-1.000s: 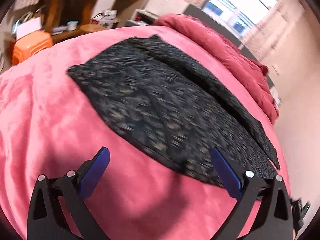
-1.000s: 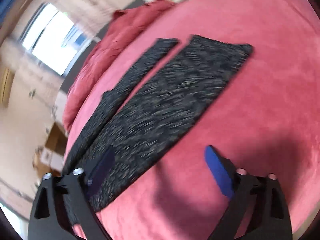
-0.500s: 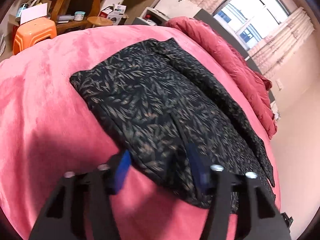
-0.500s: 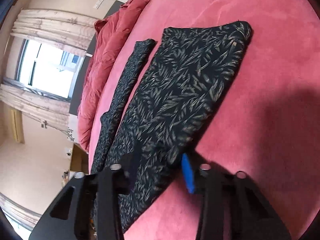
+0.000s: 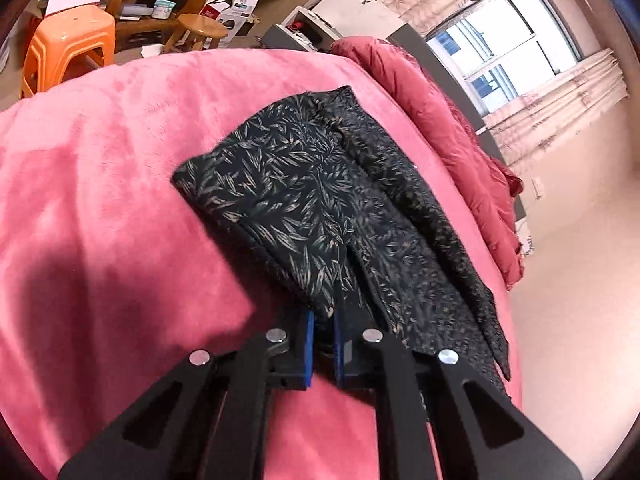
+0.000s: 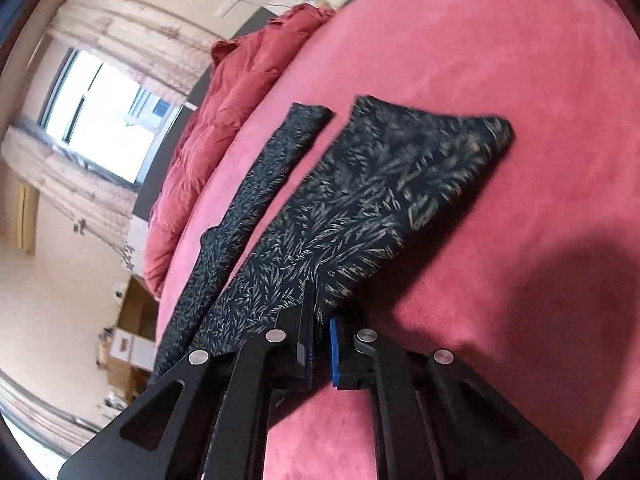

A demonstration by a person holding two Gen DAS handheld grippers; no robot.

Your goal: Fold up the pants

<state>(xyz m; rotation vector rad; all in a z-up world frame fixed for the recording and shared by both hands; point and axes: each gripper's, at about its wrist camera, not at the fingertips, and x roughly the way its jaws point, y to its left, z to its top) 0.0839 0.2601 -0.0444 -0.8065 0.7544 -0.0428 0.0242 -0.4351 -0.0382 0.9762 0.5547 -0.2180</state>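
Pants (image 5: pixel 320 208) lie spread on the pink bed (image 5: pixel 100 200), dark fabric printed all over with pale slender leaves. From my left wrist view I see the broad upper part nearest me, doubled over along its left edge, with a leg running away to the far right toward the bunched red quilt (image 5: pixel 440 128). From my right wrist view the two legs (image 6: pixel 384 200) lie side by side, a thin strip of pink showing between their far ends; the left leg looks narrow, the right one wide, its far corner slightly lifted and casting a shadow on the bed.

My left gripper (image 5: pixel 321 344) has just been closing, and its jaws now pinch the near edge of the pants, a fold of leaf-print cloth pulled up between the blue pads (image 5: pixel 308 352). My right gripper (image 6: pixel 320 350) has just been closing too; its jaws clamp the near edge of the wide leg, the fabric rising into them.

Far left beyond the bed stand an orange stool (image 5: pixel 68 44) and a round wooden stool (image 5: pixel 202 26). A bright window (image 6: pixel 104 120) with pale curtains sits past the quilt.
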